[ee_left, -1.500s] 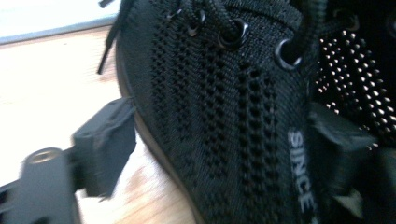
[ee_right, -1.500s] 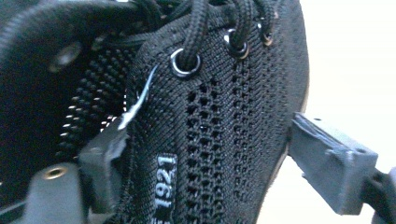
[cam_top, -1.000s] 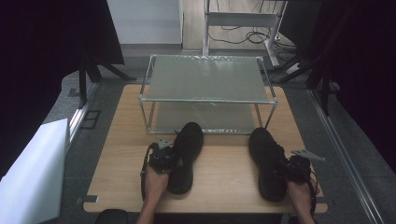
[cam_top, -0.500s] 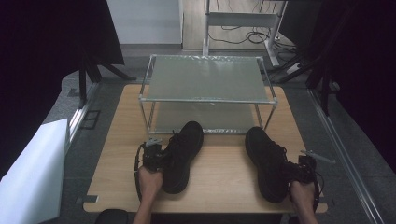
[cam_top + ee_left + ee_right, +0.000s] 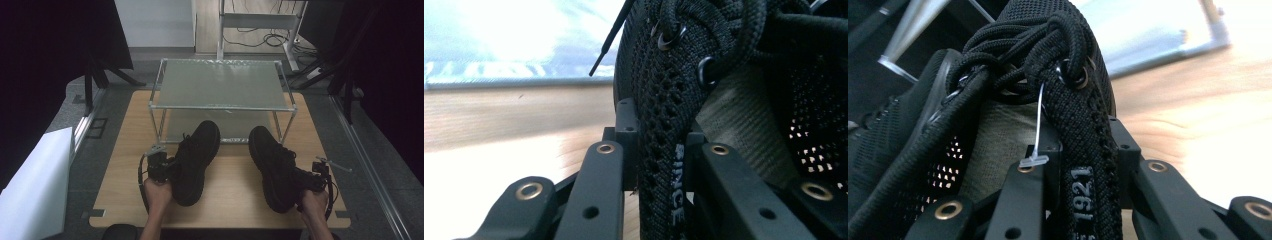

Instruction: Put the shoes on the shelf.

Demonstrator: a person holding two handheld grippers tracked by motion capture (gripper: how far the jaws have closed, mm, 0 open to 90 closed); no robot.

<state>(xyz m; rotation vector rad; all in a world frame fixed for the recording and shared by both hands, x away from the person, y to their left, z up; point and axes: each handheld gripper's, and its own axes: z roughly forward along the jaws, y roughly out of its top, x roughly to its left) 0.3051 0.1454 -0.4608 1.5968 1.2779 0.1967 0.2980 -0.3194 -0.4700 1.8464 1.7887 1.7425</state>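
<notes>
Two black shoes, one per gripper, on worktop (image 5: 125, 150) just before rack (image 5: 222, 85).

Left gripper (image 5: 167, 167) fingers clamp left shoe (image 5: 196, 160) collar; right gripper (image 5: 310, 181) fingers clamp right shoe (image 5: 274, 167) collar.

Step, likely: carrying pair toward rack. Next: lift clear, toes forward, onto shelf.

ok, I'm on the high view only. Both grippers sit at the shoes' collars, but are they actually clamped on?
Observer: Yes. In the left gripper view the left gripper has its jaws pinched on the left shoe, on the knit side wall.
Operator: Right one?
Observer: Same. The right gripper clamps the right shoe on the collar edge below the top eyelet.
Operator: Anything loose there?
Observer: A clear plastic tag pin hangs from the laces beside the jaw.
</notes>
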